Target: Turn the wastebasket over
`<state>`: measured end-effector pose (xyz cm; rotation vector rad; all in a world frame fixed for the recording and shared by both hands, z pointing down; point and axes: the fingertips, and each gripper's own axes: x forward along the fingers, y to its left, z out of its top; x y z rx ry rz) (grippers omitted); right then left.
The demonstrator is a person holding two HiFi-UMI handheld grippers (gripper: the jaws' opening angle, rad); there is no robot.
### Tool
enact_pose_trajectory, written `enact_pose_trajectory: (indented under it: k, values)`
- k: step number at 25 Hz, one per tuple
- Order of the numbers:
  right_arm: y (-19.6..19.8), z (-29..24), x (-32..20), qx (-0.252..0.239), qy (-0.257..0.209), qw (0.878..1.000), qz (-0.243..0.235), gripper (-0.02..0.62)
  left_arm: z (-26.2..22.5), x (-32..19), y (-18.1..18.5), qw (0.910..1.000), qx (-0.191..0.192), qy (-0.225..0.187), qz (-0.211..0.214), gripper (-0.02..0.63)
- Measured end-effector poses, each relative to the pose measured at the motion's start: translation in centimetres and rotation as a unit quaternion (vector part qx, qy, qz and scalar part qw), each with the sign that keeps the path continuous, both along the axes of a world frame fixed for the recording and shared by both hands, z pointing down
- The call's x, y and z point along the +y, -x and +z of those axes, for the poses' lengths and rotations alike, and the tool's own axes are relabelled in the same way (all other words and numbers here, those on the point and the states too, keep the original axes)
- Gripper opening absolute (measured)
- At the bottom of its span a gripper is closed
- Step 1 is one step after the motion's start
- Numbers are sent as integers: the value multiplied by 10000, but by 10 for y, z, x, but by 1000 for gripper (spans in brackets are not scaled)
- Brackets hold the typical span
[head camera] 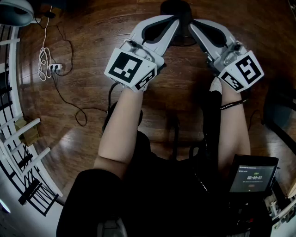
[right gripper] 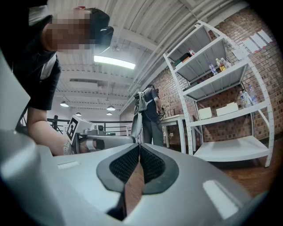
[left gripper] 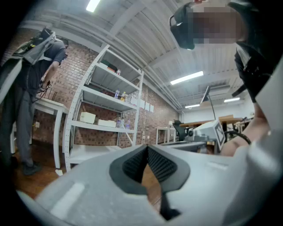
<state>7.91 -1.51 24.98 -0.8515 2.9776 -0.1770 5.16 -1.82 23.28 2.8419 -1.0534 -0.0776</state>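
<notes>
Left gripper [head camera: 172, 23], right gripper [head camera: 196, 27]: jaws together, empty. Black round wastebasket [head camera: 178, 7], apparently, sat just ahead, between both tips.

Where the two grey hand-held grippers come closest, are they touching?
Apart. The head view shows a dark gap between the grey left hand-held gripper and the right hand-held gripper.
</notes>
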Motion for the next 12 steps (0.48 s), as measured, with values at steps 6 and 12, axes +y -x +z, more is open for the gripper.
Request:
enact_pose_trajectory:
  k: [6, 12]
  values:
    - [-1, 0, -15, 69, -57, 10000, 34, 11, 0, -8, 0, 9999, -83, -45, 49, 3]
    - [-11, 0, -33, 205, -48, 9997, 146, 11, 5, -25, -9, 9996, -89, -149, 232, 2]
